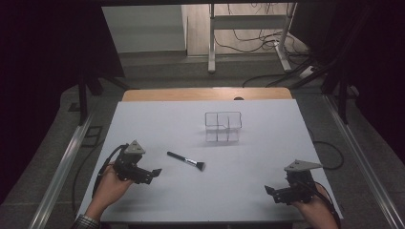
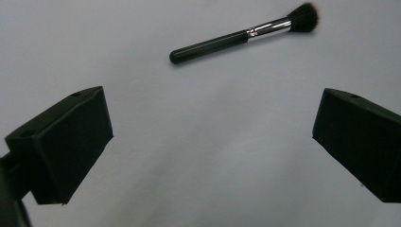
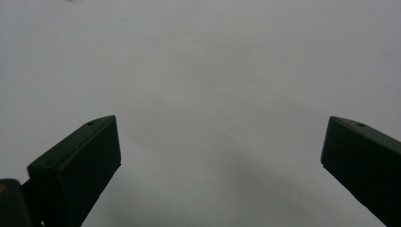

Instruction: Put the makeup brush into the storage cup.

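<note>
High view shows a makeup brush (image 1: 186, 161) lying flat on the white bench (image 1: 157, 124), its black handle pointing away from the clear divided organizer (image 1: 223, 127) and its dark bristles toward the person's side. The brush sits nearer the person than the organizer and a little to its left, well apart from it, probably so it can be picked up without knocking the thin clear walls.

Left gripper (image 1: 154, 172) rests low beside the brush, on the side away from the organizer, held in the person's left hand (image 1: 112, 183). In the left gripper view the fingers (image 2: 66, 142) stand wide apart with nothing between them, and the brush lies just ahead of them across the line of approach. That crosswise lie suits a pinch on the handle, so the wide opening reads as a reach being lined up rather than a grasp.

Right gripper (image 1: 269, 191) waits far from the brush, off to the organizer's right and close to the person's edge of the bench. Its fingers (image 3: 78, 168) are likewise spread wide and empty over bare bench surface, likely parked out of the way so the left side has free room.

The organizer stands upright with its compartments empty as far as can be seen, a likely place for the brush to go.
</note>
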Motion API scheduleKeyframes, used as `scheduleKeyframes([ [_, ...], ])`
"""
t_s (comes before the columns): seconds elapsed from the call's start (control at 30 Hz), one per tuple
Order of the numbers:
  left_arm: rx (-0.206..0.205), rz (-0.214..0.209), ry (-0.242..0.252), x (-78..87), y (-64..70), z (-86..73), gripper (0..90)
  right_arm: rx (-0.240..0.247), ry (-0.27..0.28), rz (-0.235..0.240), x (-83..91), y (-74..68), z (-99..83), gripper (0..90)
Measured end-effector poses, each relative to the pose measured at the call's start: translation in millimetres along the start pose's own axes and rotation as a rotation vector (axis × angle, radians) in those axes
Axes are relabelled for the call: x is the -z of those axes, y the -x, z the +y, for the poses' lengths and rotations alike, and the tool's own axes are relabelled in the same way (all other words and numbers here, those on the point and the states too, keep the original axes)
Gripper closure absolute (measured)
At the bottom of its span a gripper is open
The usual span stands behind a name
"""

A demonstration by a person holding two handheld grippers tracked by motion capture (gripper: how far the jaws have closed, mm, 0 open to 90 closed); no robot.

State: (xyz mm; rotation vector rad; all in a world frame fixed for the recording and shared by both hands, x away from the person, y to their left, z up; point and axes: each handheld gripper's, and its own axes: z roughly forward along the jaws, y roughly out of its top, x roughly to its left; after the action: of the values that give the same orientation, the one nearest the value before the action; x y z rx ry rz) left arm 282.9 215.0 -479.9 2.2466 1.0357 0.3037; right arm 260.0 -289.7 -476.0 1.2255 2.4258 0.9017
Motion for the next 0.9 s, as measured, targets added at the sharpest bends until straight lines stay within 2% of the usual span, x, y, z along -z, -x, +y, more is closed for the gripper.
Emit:
scheduleKeyframes([
  [0.43, -0.019, -0.007, -0.047, -9.2, -4.1, 14.2, 0.0, -0.004, -0.013, -0.003, -0.5, 0.2, 0.0, 0.0],
  [0.9, -0.033, -0.016, -0.058, -20.0, -2.8, 32.5, 0.0, -0.011, -0.017, -0.009, -0.9, 0.2, -0.3, 0.0],
])
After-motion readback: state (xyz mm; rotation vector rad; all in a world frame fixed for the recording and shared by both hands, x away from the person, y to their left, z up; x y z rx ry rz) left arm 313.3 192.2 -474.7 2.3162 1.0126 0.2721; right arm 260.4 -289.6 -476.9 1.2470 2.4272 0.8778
